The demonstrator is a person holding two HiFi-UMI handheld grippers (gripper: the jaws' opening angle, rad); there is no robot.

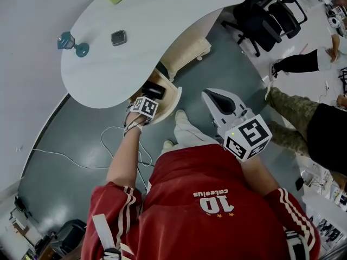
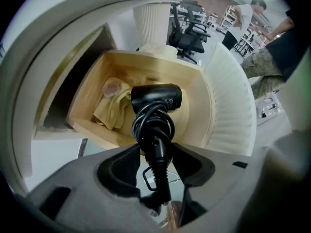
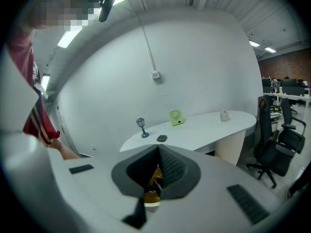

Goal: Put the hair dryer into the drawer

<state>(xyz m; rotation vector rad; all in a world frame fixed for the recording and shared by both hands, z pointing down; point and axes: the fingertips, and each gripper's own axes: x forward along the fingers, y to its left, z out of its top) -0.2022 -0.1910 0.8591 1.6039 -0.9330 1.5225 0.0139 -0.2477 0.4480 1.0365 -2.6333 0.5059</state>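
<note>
Ok, placing step, nearly done. The left gripper [image 2: 154, 157] points straight down, its jaws pinching the butt of the handle of the black plastic hair dryer [image 2: 156, 98], just where the cord leaves it. The cord is wound in loops round the handle. The dryer hangs nose-first inside the open pale-wood drawer [image 2: 150, 64] under the white curved desk [image 1: 162, 20]. Its barrel is just beside a crumpled yellowish cloth [image 2: 112, 108] on the drawer floor. Can't tell whether the barrel is resting on the floor or just above it.

The right gripper [image 3: 158, 166] is parked out front, well apart from the drawer. Its jaws are pressed together with nothing between them.

My read of the next move: lower until the barrel seats, then lay the handle over toward the free side so the whole thing clears the drawer front. Then spread the jaws and lift straight out. Watch the cord loops. They sit right at the pads and could snag on the way up, dragging the dryer back out. The drawer then needs pushing shut, probably a job for the idle right gripper.
</note>
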